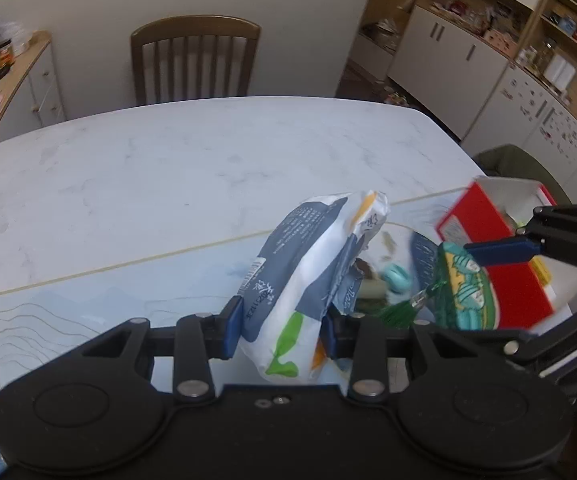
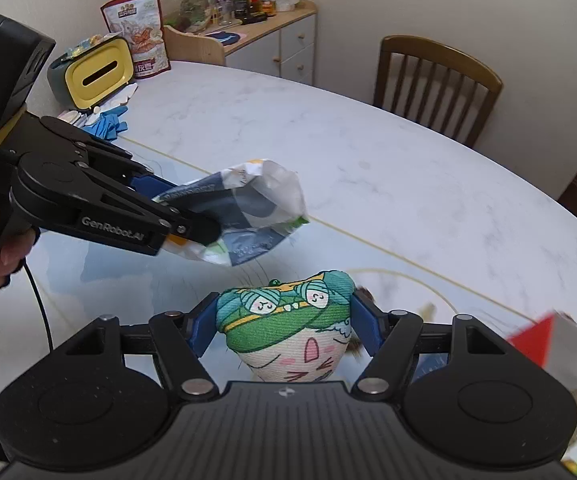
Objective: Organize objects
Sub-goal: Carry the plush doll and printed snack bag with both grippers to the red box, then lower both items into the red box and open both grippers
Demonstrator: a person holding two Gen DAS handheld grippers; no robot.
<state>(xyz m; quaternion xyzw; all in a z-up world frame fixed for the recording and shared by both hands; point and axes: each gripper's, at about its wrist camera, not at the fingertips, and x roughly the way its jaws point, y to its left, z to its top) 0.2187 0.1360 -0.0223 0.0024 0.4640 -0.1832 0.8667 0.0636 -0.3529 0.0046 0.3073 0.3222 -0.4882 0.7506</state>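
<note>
Two items are in hand and neither is put away yet. The snack packet [image 1: 308, 280], at the centre of the left view, is clamped in the left gripper [image 1: 282, 328]; the plush sachet [image 2: 288, 320], low centre in the right view, is pinched by the right gripper [image 2: 284, 324]. Both hang above the table [image 1: 168, 168]. The red-and-white box [image 1: 500, 256] at right looks like the destination, I judge. Its contents are blurred and cut off.

"GenRobot.AI" stands in pale letters on the left tongs [image 2: 208, 216]; the snack bag's [image 1: 308, 280] print seems unreadable.
</note>
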